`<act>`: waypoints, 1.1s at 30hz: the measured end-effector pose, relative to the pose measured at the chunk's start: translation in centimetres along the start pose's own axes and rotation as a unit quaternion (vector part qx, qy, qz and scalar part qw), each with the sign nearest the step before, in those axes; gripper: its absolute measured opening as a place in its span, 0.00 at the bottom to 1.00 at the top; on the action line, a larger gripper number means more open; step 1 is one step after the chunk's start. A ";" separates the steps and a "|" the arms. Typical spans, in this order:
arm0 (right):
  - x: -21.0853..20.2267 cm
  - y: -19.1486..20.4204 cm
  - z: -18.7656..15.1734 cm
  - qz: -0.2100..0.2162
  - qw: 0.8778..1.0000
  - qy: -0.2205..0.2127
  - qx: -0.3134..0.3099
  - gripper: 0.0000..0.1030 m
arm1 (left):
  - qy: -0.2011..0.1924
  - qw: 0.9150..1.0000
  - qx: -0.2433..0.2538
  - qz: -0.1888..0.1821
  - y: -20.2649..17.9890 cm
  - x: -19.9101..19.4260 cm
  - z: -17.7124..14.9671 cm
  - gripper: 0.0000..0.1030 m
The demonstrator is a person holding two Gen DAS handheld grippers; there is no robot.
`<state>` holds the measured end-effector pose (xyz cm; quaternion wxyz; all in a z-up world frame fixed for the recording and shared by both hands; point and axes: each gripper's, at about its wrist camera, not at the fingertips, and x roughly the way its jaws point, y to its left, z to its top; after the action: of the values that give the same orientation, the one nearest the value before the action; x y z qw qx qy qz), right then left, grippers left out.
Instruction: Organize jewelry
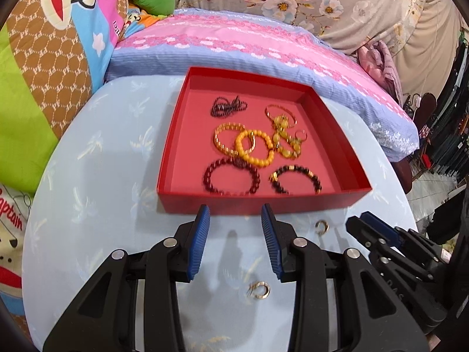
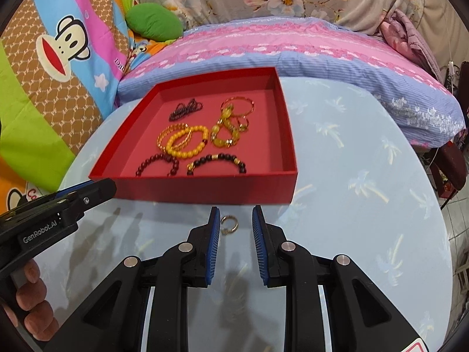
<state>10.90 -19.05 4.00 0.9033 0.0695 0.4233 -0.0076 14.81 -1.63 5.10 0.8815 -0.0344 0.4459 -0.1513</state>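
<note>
My right gripper [image 2: 236,217] stood spread, nothing pinched, framing a small gold hoop earring [image 2: 229,224] on the table before the shallow red cardboard tray [image 2: 205,189], lining up my pick; left gripper [image 1: 236,215] spread too.

The near wall of the box [image 2: 205,186] hides the lower arcs of your dark-red bracelet [image 2: 158,165] and black bracelet [image 2: 218,162]. The bracelets in the left view are blurred. Your hand [image 2: 29,299] is cut off by the frame edge. Detail on the ring [image 2: 229,224] is too small to read.
</note>
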 end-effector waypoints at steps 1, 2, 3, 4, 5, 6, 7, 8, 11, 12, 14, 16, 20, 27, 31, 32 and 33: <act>0.3 0.1 -0.3 0.001 1.000 0.003 -0.002 0.22 | 0.003 1.000 0.000 0.001 0.0 0.0 -0.3 0.34; 0.5 0.2 -0.4 0.001 1.000 0.006 -0.003 0.22 | 0.006 1.000 0.000 0.001 0.0 0.1 -0.6 0.34; 0.7 0.4 -0.5 0.001 1.000 0.008 -0.005 0.22 | 0.009 1.000 0.000 0.002 0.1 0.2 -0.9 0.34; 0.9 0.5 -0.6 0.002 1.000 0.010 -0.006 0.22 | 0.011 1.000 0.000 0.002 0.1 0.3 -1.0 0.34; 1.2 0.6 -0.7 0.002 1.000 0.012 -0.007 0.22 | 0.013 1.000 -0.001 0.003 0.2 0.4 -1.3 0.34; 1.4 0.7 -0.8 0.003 1.000 0.015 -0.008 0.22 | 0.016 1.000 -0.001 0.004 0.3 0.6 -1.5 0.34; 1.6 0.7 -0.8 0.003 1.000 0.017 -0.009 0.22 | 0.019 1.000 0.000 0.006 0.3 0.7 -1.8 0.34; 1.8 0.8 -0.9 0.003 1.000 0.019 -0.009 0.22 | 0.021 1.000 0.000 0.007 0.3 0.9 -1.9 0.34; 2.4 1.0 -1.0 0.004 1.000 0.024 -0.011 0.22 | 0.027 1.000 0.001 0.011 0.3 1.3 -2.3 0.34; 2.5 1.0 -1.1 0.003 1.000 0.025 -0.012 0.22 | 0.029 1.000 0.001 0.011 0.3 1.4 -2.4 0.34; 2.9 1.1 -1.1 0.003 0.999 0.029 -0.013 0.22 | 0.033 0.999 -0.001 0.011 0.4 1.7 -2.6 0.34; 3.2 1.2 -1.1 0.002 0.999 0.031 -0.015 0.22 | 0.035 0.999 -0.001 0.011 0.4 2.0 -2.7 0.34; 3.8 1.4 -1.1 0.000 0.999 0.036 -0.018 0.22 | 0.042 0.999 -0.005 0.010 0.6 2.3 -2.8 0.34; 4.1 2.0 -1.2 -0.014 0.999 0.030 -0.038 0.17 | 0.045 0.999 -0.007 0.010 0.9 2.5 -2.8 0.34; 4.0 1.7 -1.3 -0.012 0.999 0.031 -0.033 0.09 | 0.045 0.999 -0.006 0.009 0.8 2.4 -2.9 0.34; 3.9 1.6 -1.3 -0.011 0.999 0.032 -0.030 0.09 | 0.045 0.999 -0.005 0.007 0.7 2.3 -3.0 0.34; 3.8 1.4 -1.4 -0.012 0.999 0.032 -0.027 0.09 | 0.045 0.999 -0.004 0.006 0.7 2.2 -3.1 0.34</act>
<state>12.37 -17.27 0.40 0.8904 0.0402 0.4533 -0.0044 13.72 -1.37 1.34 0.8613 -0.0284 0.4858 -0.1461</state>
